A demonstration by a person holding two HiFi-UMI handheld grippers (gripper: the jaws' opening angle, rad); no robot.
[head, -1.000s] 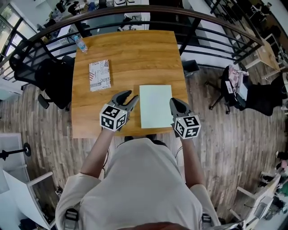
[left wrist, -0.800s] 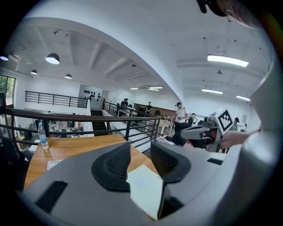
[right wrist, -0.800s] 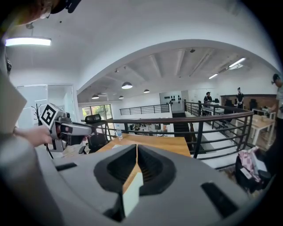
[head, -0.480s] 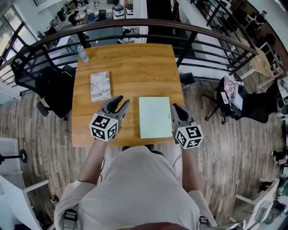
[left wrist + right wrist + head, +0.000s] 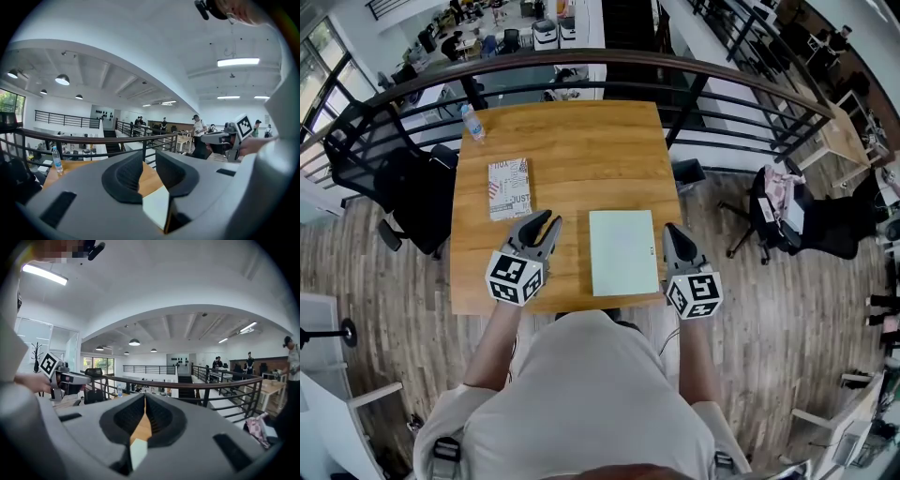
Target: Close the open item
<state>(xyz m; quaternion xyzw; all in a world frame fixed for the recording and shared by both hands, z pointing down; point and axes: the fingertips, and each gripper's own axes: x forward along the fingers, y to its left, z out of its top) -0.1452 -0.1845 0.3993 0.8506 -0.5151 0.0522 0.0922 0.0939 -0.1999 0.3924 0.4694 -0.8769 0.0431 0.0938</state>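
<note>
A pale green notebook (image 5: 623, 251) lies shut and flat near the front of the wooden table (image 5: 572, 141), with a small tab on its right edge. My left gripper (image 5: 541, 225) hovers to the left of it, apart from it. Its jaws have just been closing, and a gap with nothing in it remains between them (image 5: 150, 161). My right gripper (image 5: 673, 232) hangs just off the notebook's right edge, with its fingertips together and empty (image 5: 144, 398). Each gripper view shows a pale corner of the notebook low between the jaws.
A patterned book (image 5: 509, 187) lies at the table's left, ahead of the left gripper. A water bottle (image 5: 471, 122) stands at the far left corner. A black railing (image 5: 609, 61) curves behind the table. Office chairs (image 5: 394, 178) stand at the left and another chair (image 5: 792, 211) at the right.
Both grippers have lifted and drawn back from the notebook's edges. The left one has moved off to the left and its jaws have narrowed. The notebook lies as before.
</note>
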